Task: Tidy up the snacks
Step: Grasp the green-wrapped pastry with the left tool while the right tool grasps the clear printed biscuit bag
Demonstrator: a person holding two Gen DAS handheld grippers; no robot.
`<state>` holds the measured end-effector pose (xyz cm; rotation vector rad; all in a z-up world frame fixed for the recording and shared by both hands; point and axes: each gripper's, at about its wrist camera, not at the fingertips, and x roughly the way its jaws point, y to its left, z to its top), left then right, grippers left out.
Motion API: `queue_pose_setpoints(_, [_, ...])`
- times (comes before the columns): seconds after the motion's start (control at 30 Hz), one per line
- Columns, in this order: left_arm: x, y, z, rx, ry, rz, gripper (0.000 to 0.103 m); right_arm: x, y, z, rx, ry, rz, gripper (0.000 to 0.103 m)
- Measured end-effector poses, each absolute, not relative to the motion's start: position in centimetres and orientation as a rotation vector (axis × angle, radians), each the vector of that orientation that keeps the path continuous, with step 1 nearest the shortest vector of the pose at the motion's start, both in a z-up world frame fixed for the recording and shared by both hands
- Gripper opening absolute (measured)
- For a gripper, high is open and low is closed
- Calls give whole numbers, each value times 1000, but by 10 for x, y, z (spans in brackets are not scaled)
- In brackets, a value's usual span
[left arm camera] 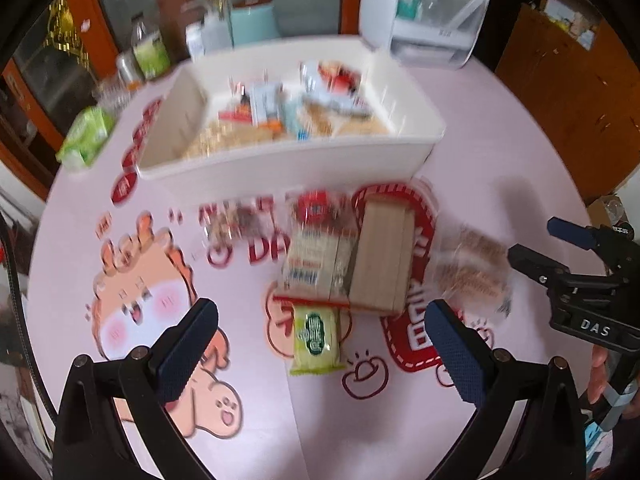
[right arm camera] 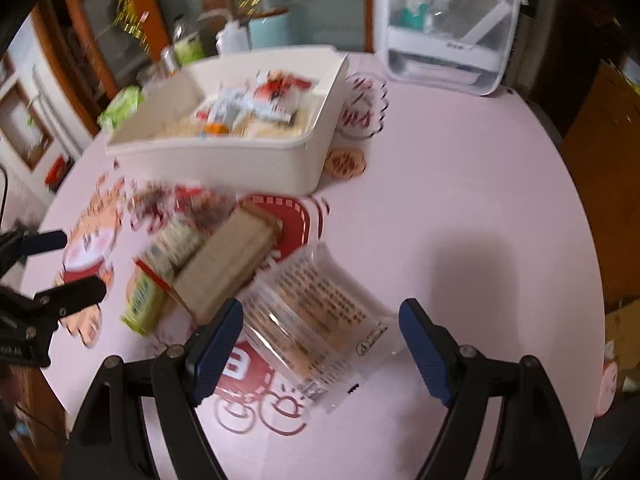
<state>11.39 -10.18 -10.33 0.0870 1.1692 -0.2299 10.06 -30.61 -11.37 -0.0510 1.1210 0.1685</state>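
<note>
Snacks lie in a loose cluster on the pink cartoon-print tablecloth (left arm camera: pixel 500 152), in front of a white plastic bin (left arm camera: pixel 280 160) that already holds a jumble of wrapped packets. Nearest the left gripper (left arm camera: pixel 320 344) sits a small green packet (left arm camera: pixel 318 334), lined up between its 2 blue-padded fingers; the jaws stand wide apart and hold nothing. Just beyond the green packet lie a blue-and-white cracker pack (left arm camera: pixel 316 260) and a tan wafer block (left arm camera: pixel 384 256), side by side and touching. Behind them, close to the bin wall, lie 2 blurred packets with red and brown markings. The right gripper (right arm camera: pixel 320 344) is also spread wide and empty, hovering over a clear-wrapped pack of round biscuits (right arm camera: pixel 316 320) that rests on the cloth beside the wafer block. At the table's far edge stand a white countertop appliance (right arm camera: pixel 452 28) and a green tissue pack (left arm camera: pixel 86 138).
</note>
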Motion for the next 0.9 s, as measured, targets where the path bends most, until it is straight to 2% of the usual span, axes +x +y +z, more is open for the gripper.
queue_pose_setpoints(0.33, [119, -103, -179, 63, 1307, -181, 103, 95, -281, -152, -274, 1148, 332, 81])
queue_pose_setpoints(0.43, [120, -102, -189, 66, 1317, -164, 103, 100, -279, -163, -325, 1152, 322, 84])
queue_pose_setpoints(0.67, [122, -93, -206, 37, 1346, -129, 103, 105, -276, -168, -342, 1160, 350, 85])
queue_pose_setpoints(0.8, [123, -87, -215, 21, 1363, -124, 103, 113, -270, -175, -381, 1181, 381, 90])
queue_pose_setpoints(0.9, [125, -83, -219, -2, 1374, -128, 99, 117, -269, -179, -368, 1209, 391, 92])
